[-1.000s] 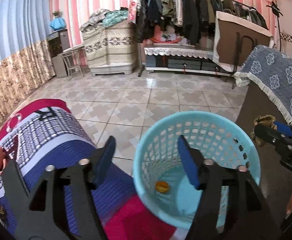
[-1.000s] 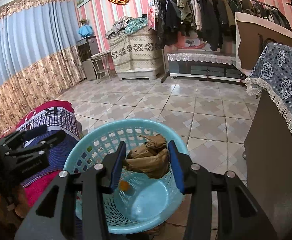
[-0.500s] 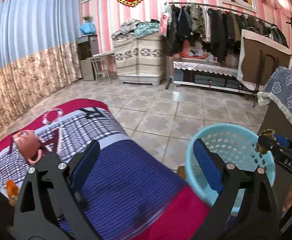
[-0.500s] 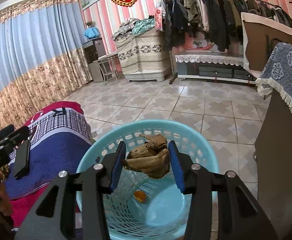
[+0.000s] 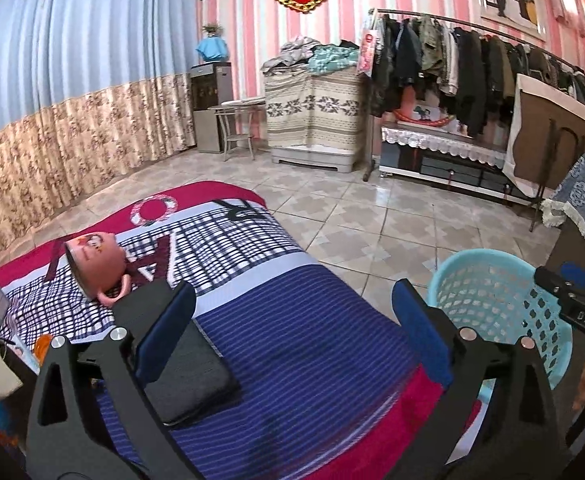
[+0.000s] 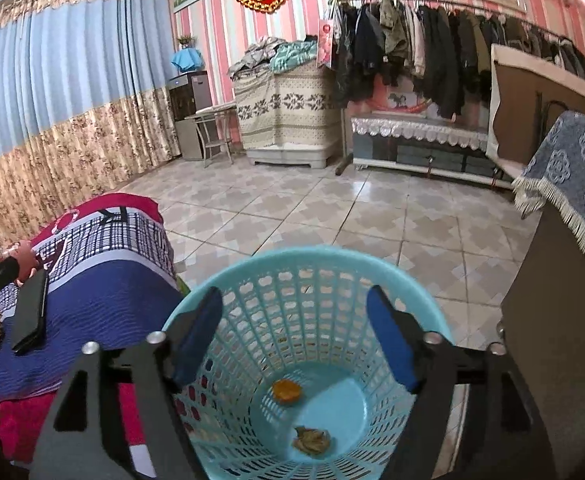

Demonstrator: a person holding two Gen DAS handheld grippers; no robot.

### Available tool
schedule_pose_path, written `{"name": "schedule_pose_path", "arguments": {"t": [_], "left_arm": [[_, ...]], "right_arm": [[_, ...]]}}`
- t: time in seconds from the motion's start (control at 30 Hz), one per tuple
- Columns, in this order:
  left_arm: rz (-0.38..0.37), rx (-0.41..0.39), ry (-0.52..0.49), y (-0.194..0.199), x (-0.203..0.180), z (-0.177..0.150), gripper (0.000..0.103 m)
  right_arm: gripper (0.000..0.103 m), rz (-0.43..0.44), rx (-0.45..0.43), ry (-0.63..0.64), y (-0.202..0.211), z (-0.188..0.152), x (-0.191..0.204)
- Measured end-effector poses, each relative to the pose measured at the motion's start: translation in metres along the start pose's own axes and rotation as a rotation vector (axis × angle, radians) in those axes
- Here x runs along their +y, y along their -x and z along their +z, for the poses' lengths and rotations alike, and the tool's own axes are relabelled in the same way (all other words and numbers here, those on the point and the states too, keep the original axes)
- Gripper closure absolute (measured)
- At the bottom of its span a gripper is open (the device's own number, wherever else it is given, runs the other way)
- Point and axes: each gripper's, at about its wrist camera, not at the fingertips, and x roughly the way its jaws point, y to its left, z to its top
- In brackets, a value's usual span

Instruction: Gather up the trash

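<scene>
Crumpled brown trash (image 6: 311, 440) lies beside an orange scrap (image 6: 287, 391) in the blue basket (image 6: 424, 304) under the opening, empty right gripper (image 6: 294, 340), while the left gripper (image 5: 292, 330), opening and empty, hovers over the striped blanket (image 5: 292, 320) on tiled floor (image 5: 372, 216).

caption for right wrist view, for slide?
Right tongs opening, empty, over the blue basket; crumpled brown scrap and orange piece inside.

Black tool (image 5: 292, 332), blue pads (image 5: 420, 340), silver screws
</scene>
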Motion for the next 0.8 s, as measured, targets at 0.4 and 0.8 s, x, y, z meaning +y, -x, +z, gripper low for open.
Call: {"name": "schedule_pose_path", "arguments": {"t": [0.4,0.8], "left_arm": [[0.043,-0.05,0.023,0.03,0.023,0.002,0.006],[0.083,-0.062,0.046,0.061,0.046,-0.016,0.006]], "right_arm": [[0.006,-0.032,-0.063,0.023,0.025,0.009,0.009],[0.005,0.024,-0.072,0.058,0.042,0.007,0.04]]}}
